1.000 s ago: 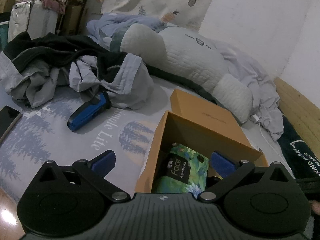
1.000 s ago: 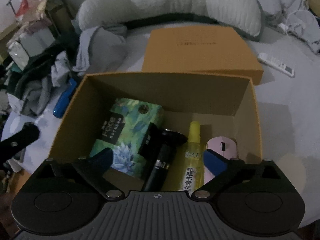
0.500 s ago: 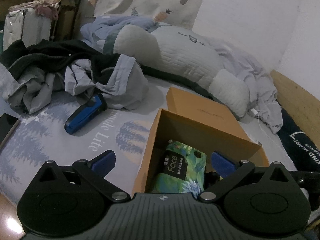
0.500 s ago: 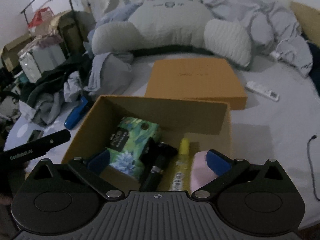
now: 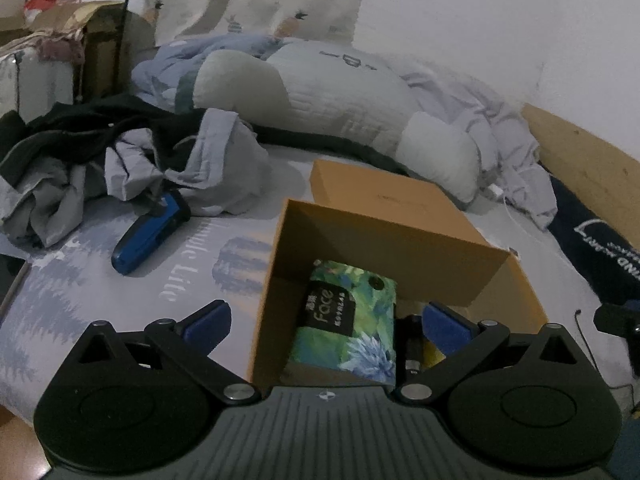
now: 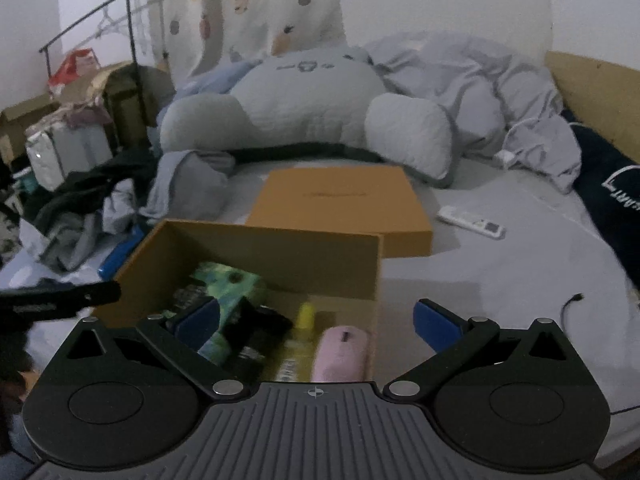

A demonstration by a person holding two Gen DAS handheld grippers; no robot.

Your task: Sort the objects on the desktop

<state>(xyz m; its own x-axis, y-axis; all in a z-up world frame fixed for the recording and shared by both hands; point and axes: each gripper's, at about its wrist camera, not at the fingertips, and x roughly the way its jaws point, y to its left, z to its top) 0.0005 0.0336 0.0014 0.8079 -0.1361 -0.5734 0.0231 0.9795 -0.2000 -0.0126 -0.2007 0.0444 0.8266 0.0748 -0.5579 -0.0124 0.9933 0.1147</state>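
Note:
An open orange box (image 5: 384,240) (image 6: 280,248) stands on the bed. In it lie a green tissue pack (image 5: 348,328) (image 6: 224,284), a black object (image 6: 256,332), a yellow bottle (image 6: 302,332) and a pink mouse (image 6: 342,354). The box lid (image 5: 384,196) (image 6: 340,204) lies just behind it. A blue shaver (image 5: 150,232) lies left of the box, near the clothes. My left gripper (image 5: 326,322) is open and empty, above the box's near left corner. My right gripper (image 6: 316,320) is open and empty, above the box's near right side.
A pile of clothes (image 5: 100,160) lies at the left and a large plush pillow (image 6: 304,104) at the back. A white remote (image 6: 470,222) and a black cable end (image 6: 572,300) lie on the sheet right of the box. A phone edge (image 5: 12,276) shows far left.
Both grippers have pulled back and risen from the box, so it looks smaller and lower. The right gripper has tilted up from looking into the box. Both stay open.

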